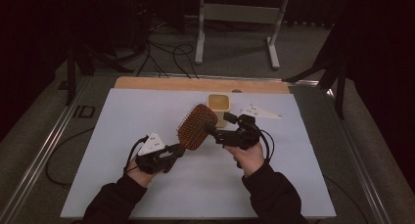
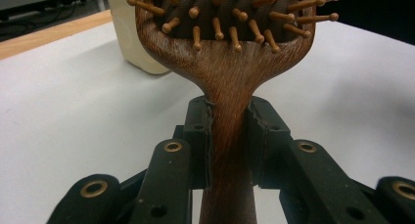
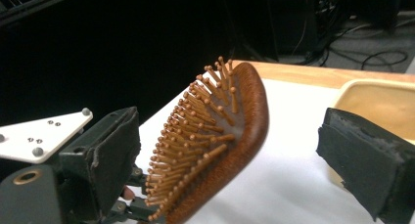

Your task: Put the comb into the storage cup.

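A wooden paddle hairbrush with wooden pins is held off the white table sheet, head tilted up and away. My left gripper is shut on its handle; in the left gripper view the two pads clamp the neck just below the head. My right gripper is open at the far side of the head. In the right gripper view its jaws stand wide apart, with the brush head between them and touching neither pad.
A pale yellow tub stands on the sheet just behind the brush and close to my right gripper. The table's wooden back edge lies beyond it. Cables and a metal stand are on the floor past the table.
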